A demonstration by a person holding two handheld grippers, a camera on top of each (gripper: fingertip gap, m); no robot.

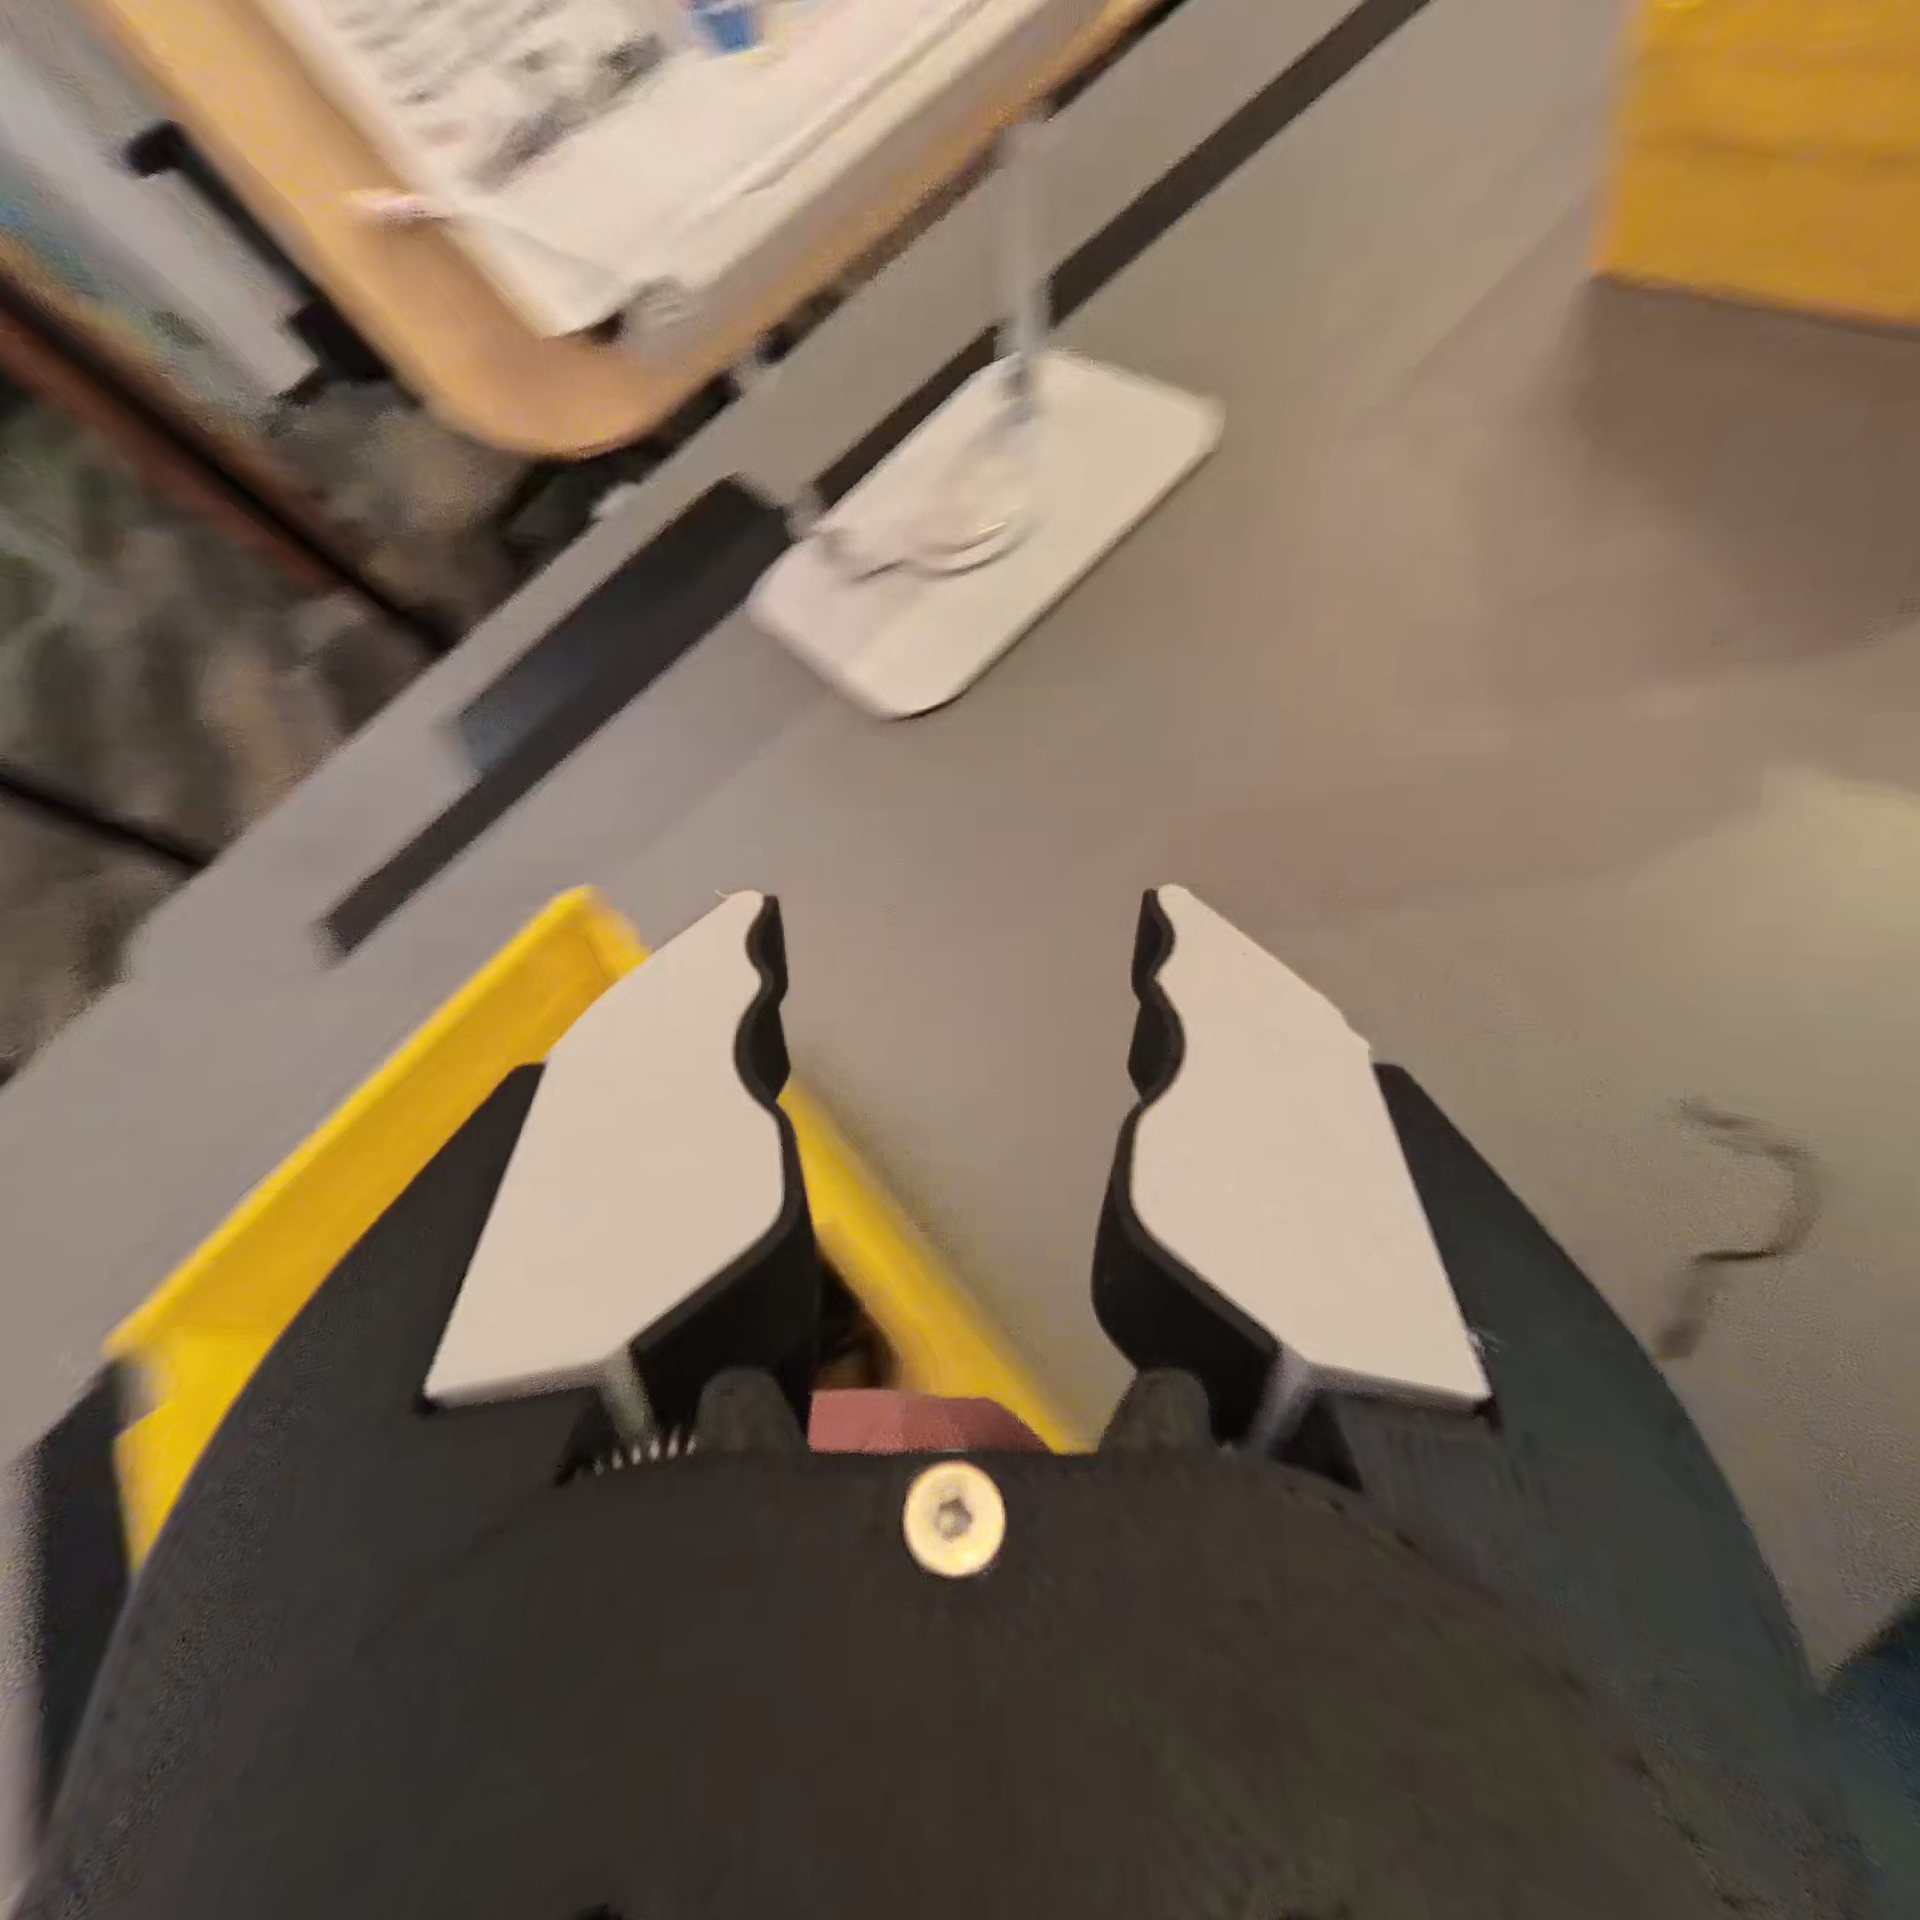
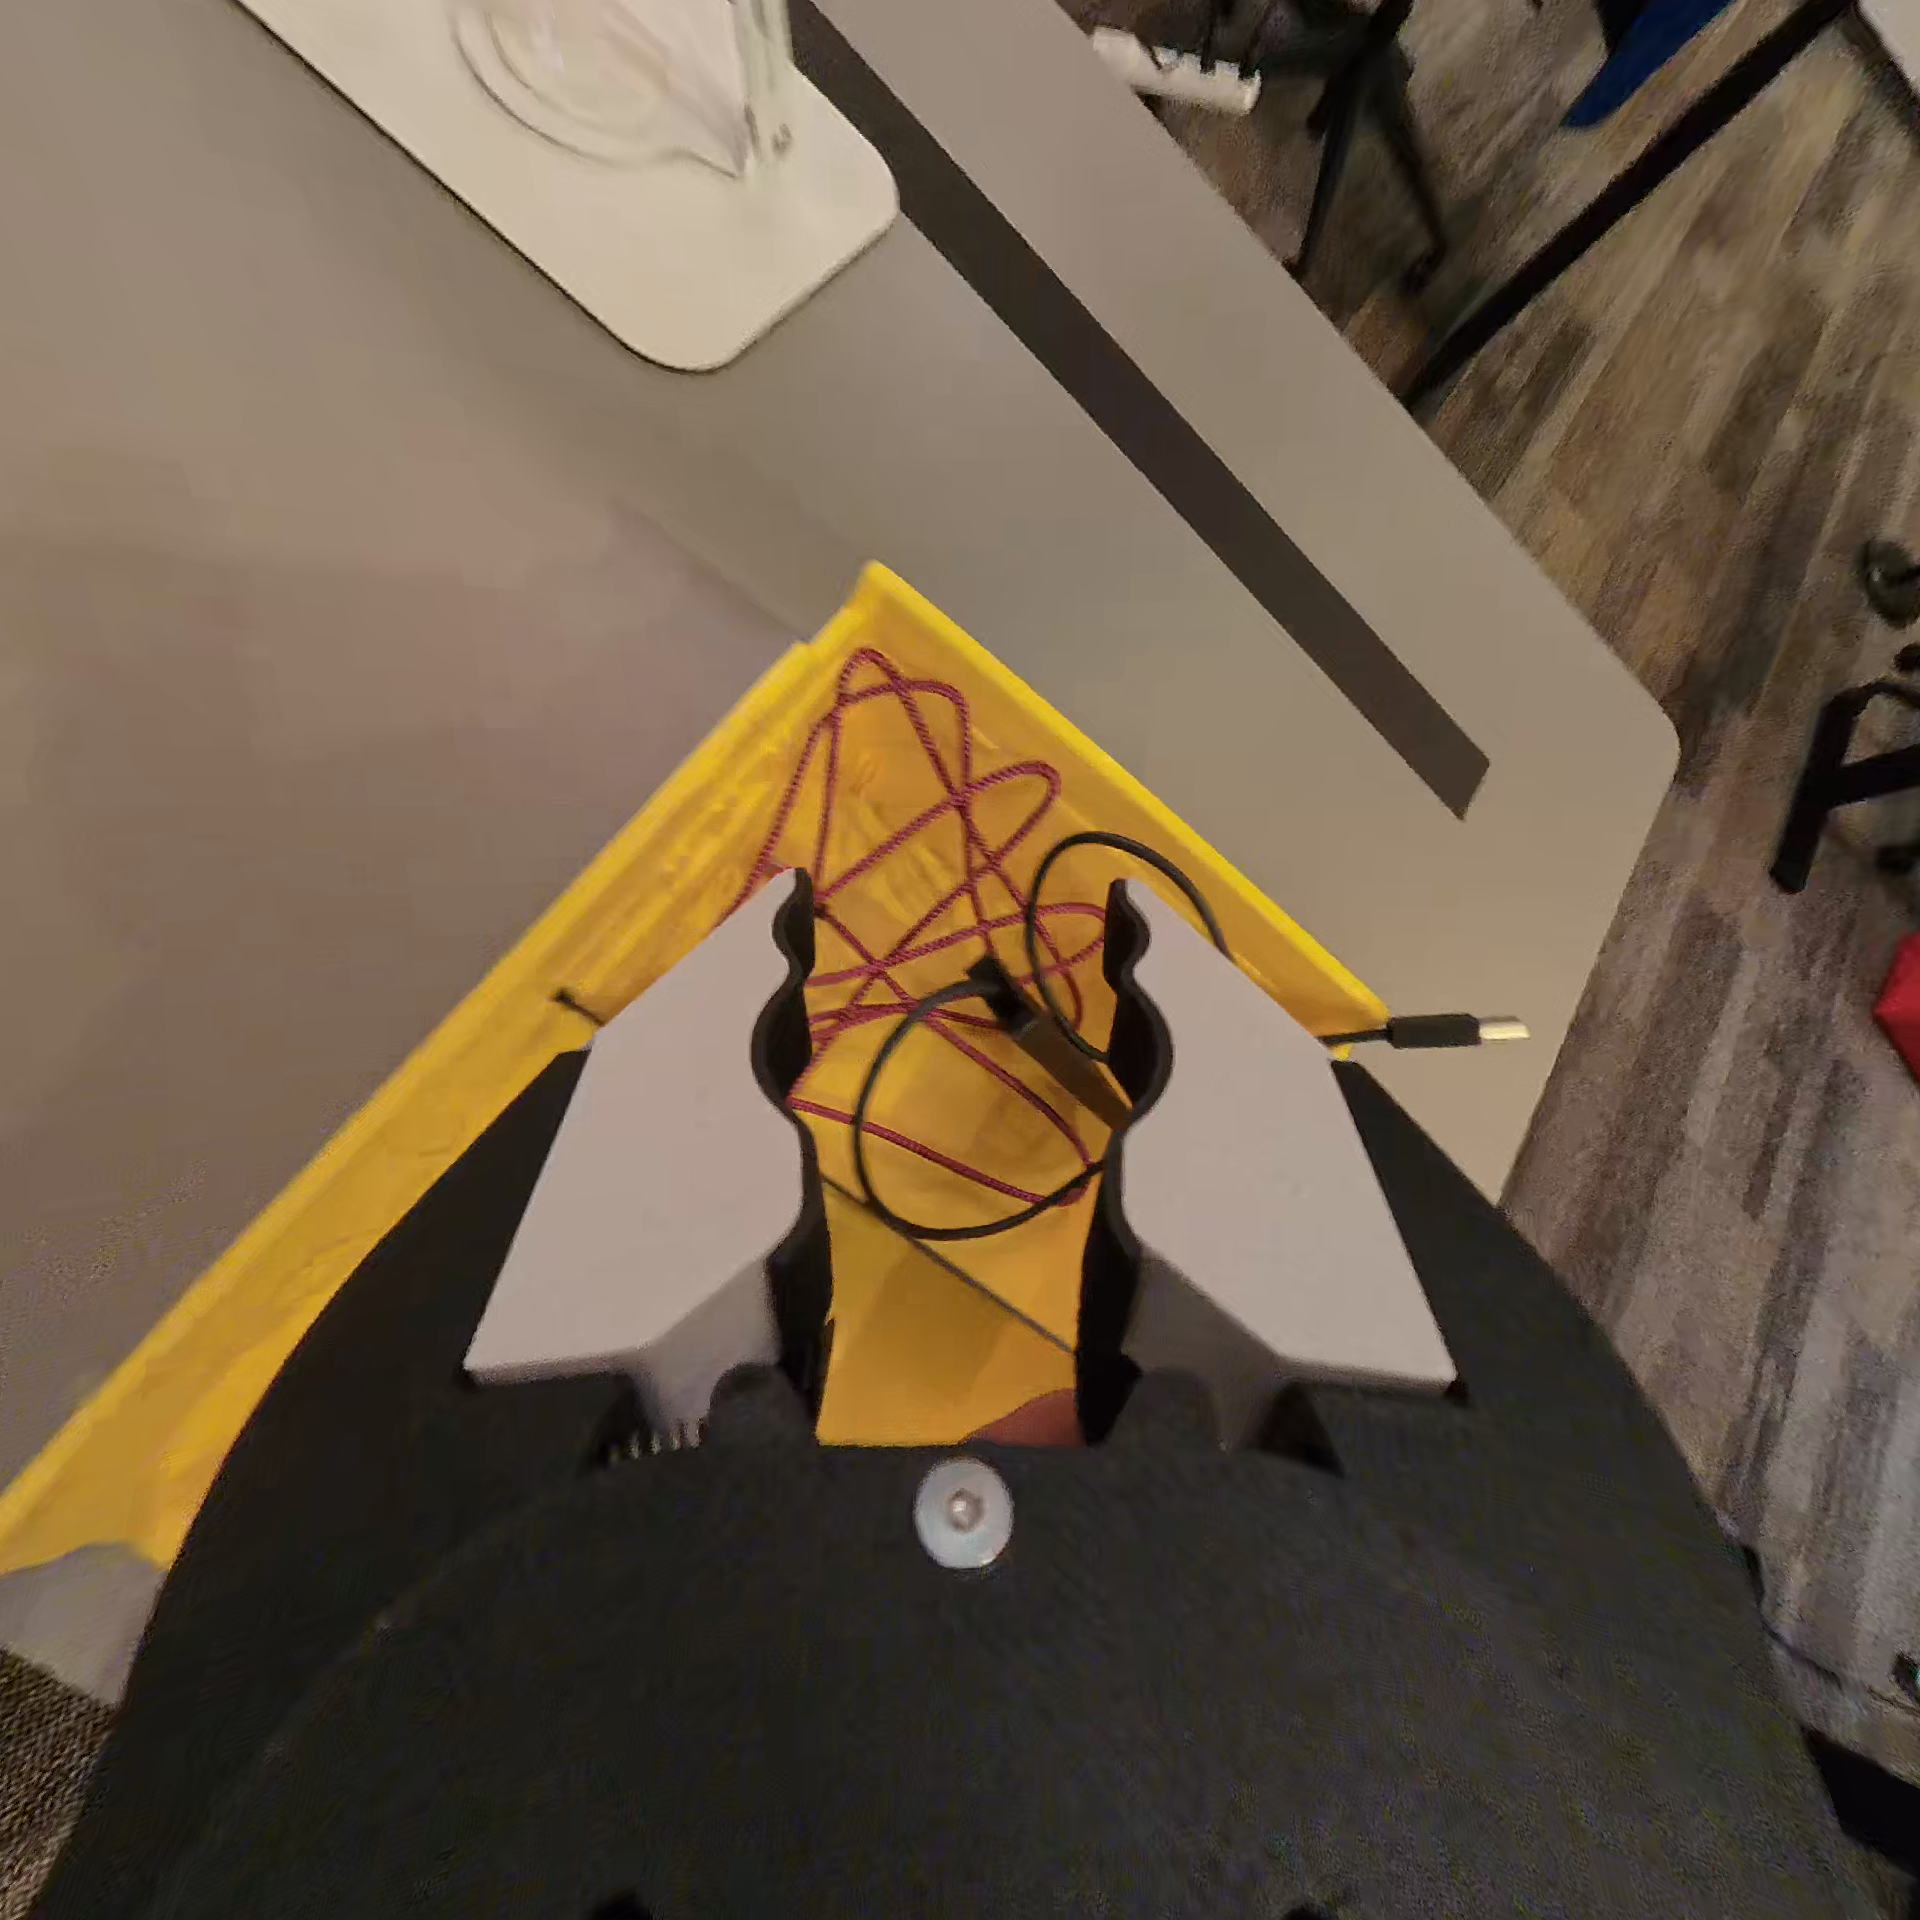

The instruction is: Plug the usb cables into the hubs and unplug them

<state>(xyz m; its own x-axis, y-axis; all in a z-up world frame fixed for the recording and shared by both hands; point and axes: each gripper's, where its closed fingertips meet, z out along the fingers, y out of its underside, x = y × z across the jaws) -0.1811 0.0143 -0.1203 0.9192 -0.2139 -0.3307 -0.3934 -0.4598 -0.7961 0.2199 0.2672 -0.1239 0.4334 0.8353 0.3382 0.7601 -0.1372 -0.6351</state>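
Yellow tray (image 2: 1132, 748) holds the red cable (image 2: 914, 790) and black cable (image 2: 935, 1226) beneath the right gripper (image 2: 956, 914), both grippers' jaws apart and empty, so descend squarely onto one plug, avoiding tangled loops.

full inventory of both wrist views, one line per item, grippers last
yellow tray: 1, yellow, on the grey table near its edge, under the right gripper
red cable: 1, dark red braided, tangled inside the tray
black cable: 1, black, looped in the tray; its plug hangs out over the tray rim
white stand base: 1, white, flat on the table beyond the tray
grey table: 1, grey with a dark slot along its far edge
yellow box: 1, yellow, far right in the left view, blurred
left gripper: 1, black with grey fingers, open, empty, above the table
right gripper: 1, same build, open, empty, over the cables
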